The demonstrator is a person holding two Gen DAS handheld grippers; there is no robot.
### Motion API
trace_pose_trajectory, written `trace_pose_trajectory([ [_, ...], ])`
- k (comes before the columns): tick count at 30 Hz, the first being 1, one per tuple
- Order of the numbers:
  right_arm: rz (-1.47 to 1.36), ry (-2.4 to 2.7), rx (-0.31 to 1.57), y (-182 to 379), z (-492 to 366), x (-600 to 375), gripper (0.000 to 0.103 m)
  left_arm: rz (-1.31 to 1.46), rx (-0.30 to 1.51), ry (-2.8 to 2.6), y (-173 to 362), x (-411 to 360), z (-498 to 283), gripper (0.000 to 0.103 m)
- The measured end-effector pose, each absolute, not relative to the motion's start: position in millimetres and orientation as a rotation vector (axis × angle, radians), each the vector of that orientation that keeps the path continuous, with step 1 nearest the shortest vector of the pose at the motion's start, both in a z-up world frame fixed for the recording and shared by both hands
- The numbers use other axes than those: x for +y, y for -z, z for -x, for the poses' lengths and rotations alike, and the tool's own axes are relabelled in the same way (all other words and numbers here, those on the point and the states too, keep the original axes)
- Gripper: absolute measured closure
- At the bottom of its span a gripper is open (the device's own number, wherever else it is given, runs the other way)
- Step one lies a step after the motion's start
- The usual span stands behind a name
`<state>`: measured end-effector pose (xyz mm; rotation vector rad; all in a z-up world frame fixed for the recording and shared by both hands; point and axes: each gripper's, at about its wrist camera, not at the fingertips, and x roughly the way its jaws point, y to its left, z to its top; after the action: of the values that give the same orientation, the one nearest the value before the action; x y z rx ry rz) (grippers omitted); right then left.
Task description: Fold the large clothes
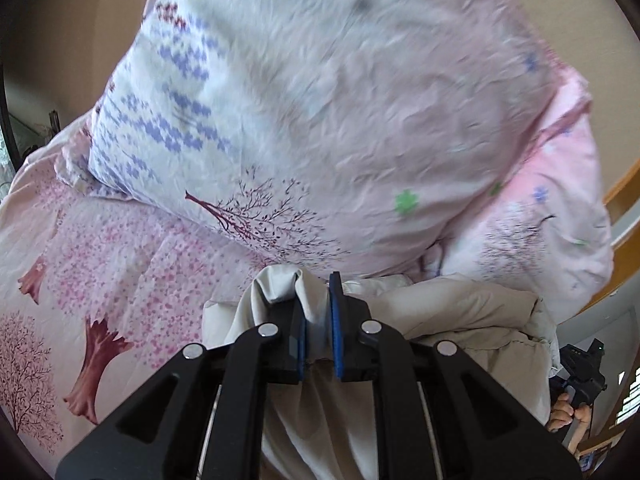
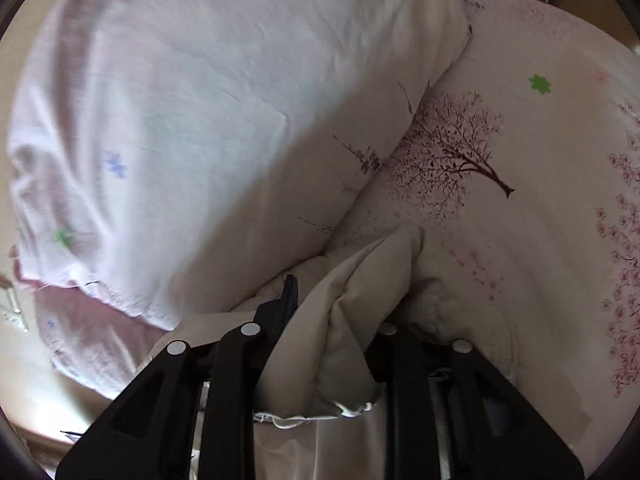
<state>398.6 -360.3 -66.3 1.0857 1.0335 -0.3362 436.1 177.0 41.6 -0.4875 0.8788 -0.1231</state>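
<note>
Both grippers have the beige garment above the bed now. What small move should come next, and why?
Probably lower both together to lay the beige garment on the floral sheet. The left gripper pinches it; a thick fold sits between the right gripper fingers, beside the pillow.

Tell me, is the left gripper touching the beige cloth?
Touching. The left wrist view shows the left gripper with its blue pads pinching a fold of the beige cloth.

No legible text, labels, brands, numbers or signs in either wrist view; the bedding carries printed trees and flowers only.
</note>
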Motion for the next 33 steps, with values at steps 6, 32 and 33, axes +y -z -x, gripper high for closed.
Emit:
trace_pose_trajectory([
  [6,-1.180,0.295,0.971,65.3,-400.8,-368.0,0.026,0.481,0.979,0.086,-25.3,171.1,-455.1,0.089],
  [32,-0.210,-0.243,1.020,-19.5,-359.6,-202.5,0.082,0.124,0.728,0.326,-70.0,96.5,-298.5,0.016],
  [33,-0.209,-0.232,1.041,-14.8,-365.3,-200.9,0.082,0.102,0.742,0.318,-65.3,93.2,-299.2,0.017],
])
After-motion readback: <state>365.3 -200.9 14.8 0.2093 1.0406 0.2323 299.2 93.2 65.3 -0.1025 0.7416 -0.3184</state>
